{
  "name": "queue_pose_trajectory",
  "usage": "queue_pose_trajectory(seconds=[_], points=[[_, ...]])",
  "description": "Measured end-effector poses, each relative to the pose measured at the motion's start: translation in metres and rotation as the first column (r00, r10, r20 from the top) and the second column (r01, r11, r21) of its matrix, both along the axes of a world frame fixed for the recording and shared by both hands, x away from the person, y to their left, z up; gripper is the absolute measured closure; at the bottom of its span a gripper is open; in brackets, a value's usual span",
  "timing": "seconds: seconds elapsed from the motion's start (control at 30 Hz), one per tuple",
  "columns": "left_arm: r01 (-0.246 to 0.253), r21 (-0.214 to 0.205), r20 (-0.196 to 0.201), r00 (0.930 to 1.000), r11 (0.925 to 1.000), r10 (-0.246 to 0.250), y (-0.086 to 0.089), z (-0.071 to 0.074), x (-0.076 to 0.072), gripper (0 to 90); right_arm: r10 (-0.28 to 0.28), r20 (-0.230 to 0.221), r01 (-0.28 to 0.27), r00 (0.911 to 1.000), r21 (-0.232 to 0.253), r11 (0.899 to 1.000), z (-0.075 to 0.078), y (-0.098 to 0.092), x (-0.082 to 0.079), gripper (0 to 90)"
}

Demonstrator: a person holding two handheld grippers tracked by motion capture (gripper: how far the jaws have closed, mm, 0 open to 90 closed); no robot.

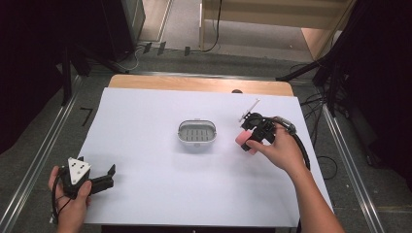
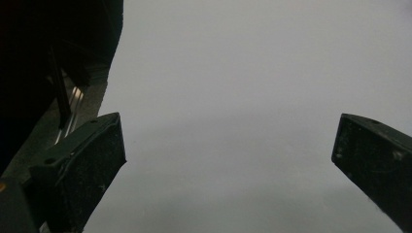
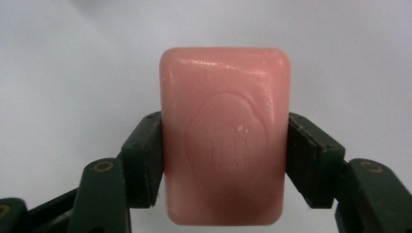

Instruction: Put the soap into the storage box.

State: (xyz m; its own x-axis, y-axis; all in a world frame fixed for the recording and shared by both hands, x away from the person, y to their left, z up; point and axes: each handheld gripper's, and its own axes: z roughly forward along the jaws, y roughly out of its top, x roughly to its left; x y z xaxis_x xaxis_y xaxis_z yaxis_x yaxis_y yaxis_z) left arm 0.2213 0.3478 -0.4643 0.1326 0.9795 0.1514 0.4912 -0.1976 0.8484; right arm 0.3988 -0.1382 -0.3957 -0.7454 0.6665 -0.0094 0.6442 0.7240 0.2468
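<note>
A pink bar of soap [image 3: 224, 136] with a stamped emblem sits between the pads of my right gripper [image 3: 224, 160], which is shut on its two long sides. Seen from the high view, that soap [image 1: 244, 140] is held a little above the white table cover, right of a grey oval soap dish [image 1: 196, 133] with a slotted insert. My right gripper [image 1: 248, 139] points left toward the dish. My left gripper [image 1: 112, 175] rests at the near left corner, held by a hand, its jaws wide apart. In the left gripper view its jaws [image 2: 228, 155] frame nothing but bare white cover.
The white cover [image 1: 145, 121] lies over a wooden table [image 1: 194, 83] whose far edge shows bare. A metal rail [image 1: 43, 145] runs along the left side and another along the right. Cables and dark stands crowd the floor beyond.
</note>
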Motion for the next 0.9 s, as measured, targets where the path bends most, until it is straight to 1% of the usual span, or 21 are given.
queue_pose_trajectory(seconds=[0.1, 0.2, 0.27, 0.3, 0.4, 0.43, 0.47, 0.5, 0.63, 0.83, 0.9], points=[[0.001, -0.003, -0.001, 1.0, 1.0, -0.001, 0.0, 0.0, 0.0, 0.0, 0.026, 0.007, -0.026, 0.9996, -0.002, 1.0, 0.003, 0.007, 0.003, 38.6], [0.003, -0.003, -0.002, 1.0, 1.0, -0.003, 0.0, 0.0, 0.0, 0.0, 0.069, 0.012, -0.069, 0.9975, 0.0, 0.998, 0.004, 0.013, 0.005, 38.6], [0.003, -0.004, -0.002, 1.0, 1.0, -0.003, 0.0, 0.0, 0.0, 0.0, 0.077, 0.013, -0.077, 0.9969, 0.0, 0.997, 0.005, 0.015, 0.006, 38.5], [0.004, -0.004, -0.001, 1.0, 1.0, -0.004, 0.0, 0.0, 0.0, 0.0, 0.105, 0.027, -0.105, 0.9941, -0.007, 0.994, 0.005, 0.02, 0.006, 38.5], [0.004, -0.005, -0.001, 1.0, 1.0, -0.004, 0.0, 0.0, 0.0, 0.0, 0.134, 0.037, -0.134, 0.9903, -0.007, 0.991, 0.005, 0.025, 0.008, 38.6], [0.004, -0.005, -0.001, 1.0, 1.0, -0.004, 0.0, 0.0, 0.0, 0.0, 0.147, 0.038, -0.147, 0.9884, -0.001, 0.989, 0.006, 0.027, 0.009, 38.6], [0.005, -0.005, -0.001, 1.0, 1.0, -0.005, 0.0, 0.0, 0.0, 0.0, 0.148, 0.036, -0.148, 0.9884, 0.001, 0.989, 0.006, 0.029, 0.009, 38.5], [0.005, -0.004, -0.001, 1.0, 1.0, -0.005, 0.0, 0.0, 0.0, 0.0, 0.161, 0.037, -0.161, 0.9862, 0.006, 0.987, 0.007, 0.031, 0.01, 38.6], [0.006, -0.003, -0.001, 1.0, 1.0, -0.006, 0.0, 0.0, 0.0, 0.0, 0.185, 0.043, -0.185, 0.9819, 0.004, 0.983, 0.009, 0.039, 0.011, 38.5], [0.009, -0.004, 0.001, 1.0, 1.0, -0.009, 0.0, 0.0, 0.0, 0.0, 0.223, 0.067, -0.224, 0.9725, 0.0, 0.975, 0.011, 0.049, 0.012, 38.5], [0.008, -0.002, 0.001, 1.0, 1.0, -0.008, 0.0, 0.0, 0.0, 0.0, 0.24, 0.063, -0.24, 0.9687, -0.001, 0.971, 0.011, 0.052, 0.013, 38.6]])
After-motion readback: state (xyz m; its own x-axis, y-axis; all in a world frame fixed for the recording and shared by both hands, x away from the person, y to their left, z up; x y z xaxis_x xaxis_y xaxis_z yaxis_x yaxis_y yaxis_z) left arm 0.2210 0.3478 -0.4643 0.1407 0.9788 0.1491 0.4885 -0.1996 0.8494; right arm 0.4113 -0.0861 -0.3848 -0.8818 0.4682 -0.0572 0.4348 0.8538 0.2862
